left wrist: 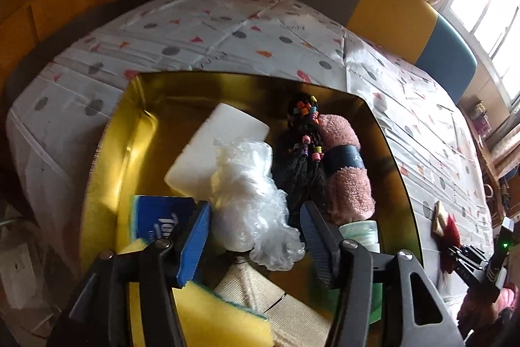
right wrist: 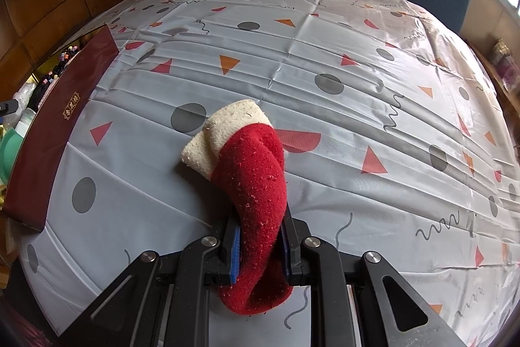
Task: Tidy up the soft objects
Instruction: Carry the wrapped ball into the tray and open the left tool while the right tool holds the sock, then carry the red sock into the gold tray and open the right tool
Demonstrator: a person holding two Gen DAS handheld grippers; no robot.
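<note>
Left gripper (left wrist: 255,220) spread above a plastic bag (left wrist: 250,197) in the box (left wrist: 107,152); right gripper (right wrist: 260,244) pinches a sock (right wrist: 256,178). The tissue pack (left wrist: 162,220) lettering is only partly legible.

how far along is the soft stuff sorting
Done: the gold box already holds a white sponge, crumpled plastic, pink towel and more. In hand: the right hand-held gripper clamps a red sock on the tablecloth. Left: boxing that sock.

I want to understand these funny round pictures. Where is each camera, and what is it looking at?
Left wrist: sits on the left gripper, looking down into the gold box of soft things; its open fingers show.
Right wrist: sits on the right gripper, facing the tablecloth; its fingers pinch the red sock.
Shared: box, sock, tablecloth.
</note>
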